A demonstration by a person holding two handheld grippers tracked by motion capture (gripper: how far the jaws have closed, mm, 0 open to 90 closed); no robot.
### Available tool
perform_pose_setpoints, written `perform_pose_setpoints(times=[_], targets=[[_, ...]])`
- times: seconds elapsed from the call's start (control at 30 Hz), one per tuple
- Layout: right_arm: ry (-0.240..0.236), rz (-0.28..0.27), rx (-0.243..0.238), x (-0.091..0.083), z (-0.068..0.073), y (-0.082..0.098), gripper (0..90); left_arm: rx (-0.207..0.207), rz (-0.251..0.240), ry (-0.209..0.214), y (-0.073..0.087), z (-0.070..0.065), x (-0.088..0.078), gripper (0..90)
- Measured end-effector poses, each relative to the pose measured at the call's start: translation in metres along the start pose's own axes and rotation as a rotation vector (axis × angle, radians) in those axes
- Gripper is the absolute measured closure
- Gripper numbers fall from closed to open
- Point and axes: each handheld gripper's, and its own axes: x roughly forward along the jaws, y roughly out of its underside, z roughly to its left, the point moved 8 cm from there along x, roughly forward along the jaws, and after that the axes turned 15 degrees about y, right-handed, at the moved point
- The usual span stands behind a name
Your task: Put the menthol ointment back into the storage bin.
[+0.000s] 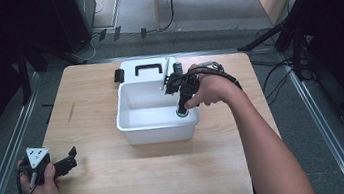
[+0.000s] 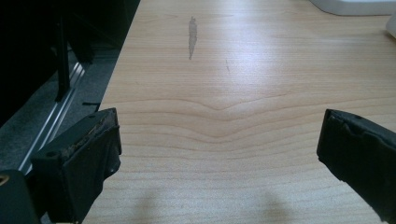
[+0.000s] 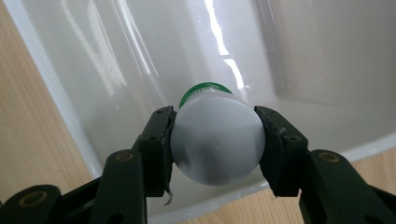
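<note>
A white tub (image 1: 156, 126) stands on the wooden table (image 1: 146, 181), a little behind its middle. My right gripper (image 1: 182, 110) points down into the tub's near right corner. It is shut on a small white round container (image 3: 217, 140) with a green ring at its far end, held over the tub's glossy inner wall (image 3: 116, 56). Near the table's front left corner, my left gripper (image 1: 70, 158) rests low over the wood. Its jaws stand wide open (image 2: 220, 126) with only bare table (image 2: 257, 56) between them.
Behind the tub lies a white lid (image 1: 148, 69) with a black handle, a black clip (image 1: 119, 75) beside it. A dark streak (image 2: 191, 35) marks the wood left of the tub. The table's left edge drops to a metal rail (image 1: 11, 158).
</note>
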Motion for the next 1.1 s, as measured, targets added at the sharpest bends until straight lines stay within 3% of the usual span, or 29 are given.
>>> perform_pose_setpoints(times=[0.4, 0.6, 1.1], targets=[[-0.001, -0.016, -0.018, 0.015, 0.005, 0.001, 51.5, -0.002, -0.002, 0.001, 0.0, 0.0, 0.0, 0.5], [0.003, -0.031, -0.062, 0.022, 0.01, 0.0, 51.5, 0.001, 0.002, 0.001, 0.0, 0.0, 0.0, 0.5], [0.008, -0.011, -0.09, 0.038, 0.018, -0.001, 51.5, 0.001, 0.003, 0.0, 0.0, 0.0, 0.0, 0.5]])
